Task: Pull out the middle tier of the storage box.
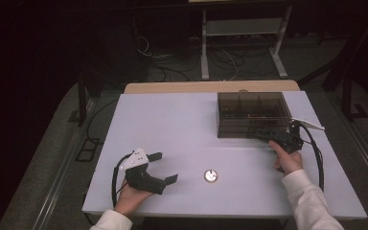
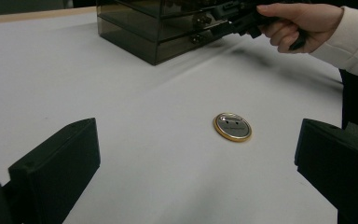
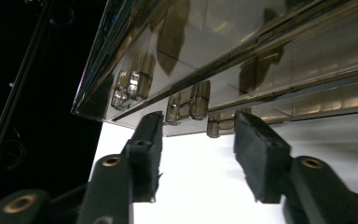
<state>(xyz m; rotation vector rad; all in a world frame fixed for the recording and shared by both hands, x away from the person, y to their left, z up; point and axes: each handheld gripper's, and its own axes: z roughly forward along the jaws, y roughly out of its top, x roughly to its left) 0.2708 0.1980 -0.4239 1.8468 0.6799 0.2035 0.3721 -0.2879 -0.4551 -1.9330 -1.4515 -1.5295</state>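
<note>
From above, your left tool (image 1: 163, 167) rests near the tabletop's (image 1: 172, 124) near-left corner, its jaws spread wide with nothing between them, while your right tool (image 1: 268, 134) reaches the front face of the smoked-plastic drawer box (image 1: 251, 112) standing toward the far-right corner; a round badge (image 1: 211, 176) lies near the near edge, between your two hands. In the left gripper view, the badge (image 2: 232, 127) lies flat ahead of the wide jaws, well apart from the box (image 2: 168, 28). In the right gripper view, your right tool (image 3: 198, 140) stands half open, jaws flanking a drawer knob (image 3: 193, 105) without pressing it.
</note>
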